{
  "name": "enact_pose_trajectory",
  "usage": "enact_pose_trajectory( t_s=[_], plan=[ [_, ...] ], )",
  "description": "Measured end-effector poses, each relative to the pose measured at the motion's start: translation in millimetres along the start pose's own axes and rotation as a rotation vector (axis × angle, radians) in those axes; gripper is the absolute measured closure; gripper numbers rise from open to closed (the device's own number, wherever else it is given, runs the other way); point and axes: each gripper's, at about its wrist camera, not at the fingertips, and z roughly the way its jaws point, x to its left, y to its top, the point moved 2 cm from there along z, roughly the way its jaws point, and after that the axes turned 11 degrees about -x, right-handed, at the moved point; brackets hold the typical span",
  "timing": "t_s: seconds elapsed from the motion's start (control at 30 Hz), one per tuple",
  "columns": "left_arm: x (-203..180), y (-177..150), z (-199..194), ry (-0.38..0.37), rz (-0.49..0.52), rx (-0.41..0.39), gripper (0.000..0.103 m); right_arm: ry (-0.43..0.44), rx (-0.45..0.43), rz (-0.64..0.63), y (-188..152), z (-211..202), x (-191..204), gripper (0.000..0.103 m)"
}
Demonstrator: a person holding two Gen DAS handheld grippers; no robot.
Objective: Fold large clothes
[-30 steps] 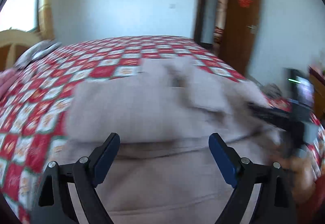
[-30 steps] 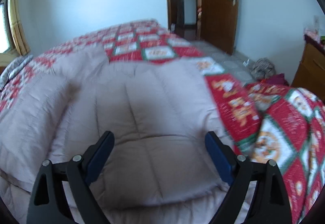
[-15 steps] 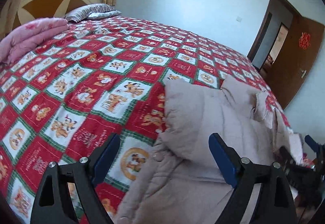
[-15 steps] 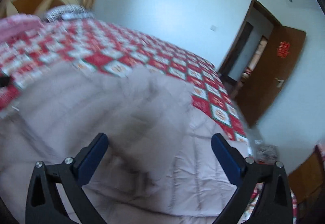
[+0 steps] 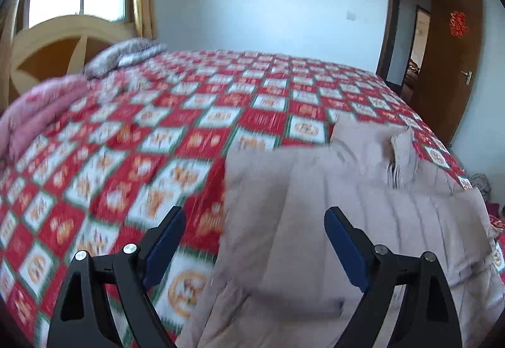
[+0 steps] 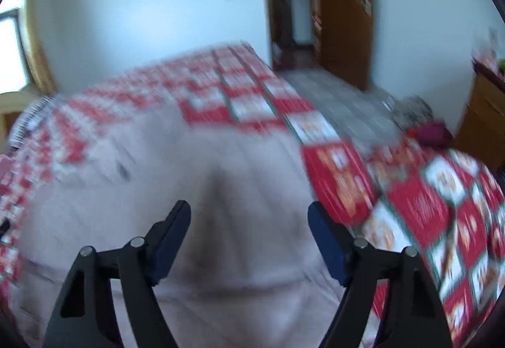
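A large beige quilted coat (image 5: 331,221) is spread near the foot corner of a bed covered by a red-and-white patterned bedspread (image 5: 151,139); its stitched panels are seen, one part folded over the rest. Much bare bedspread is left on its window side. The left gripper (image 5: 254,240) is held above its edge, jaws wide apart, nothing clamped. The right gripper (image 6: 249,234) has just been closing, jaws apart and empty above the coat.
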Motion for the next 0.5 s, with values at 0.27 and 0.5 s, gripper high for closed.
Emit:
enact_pose_trajectory(
  t_s=[0.27,0.5],
  plan=[
    [-18.8,-13.9,69.4,0.139,0.116,0.041,0.014,0.045,0.233,-0.103,-48.2,94.1,41.7,0.049],
    [-8.5,-55.0,107.6,0.089,0.046,0.172,0.012,0.053,0.189,-0.119,-66.1,95.4,36.3,0.046]
  ],
)
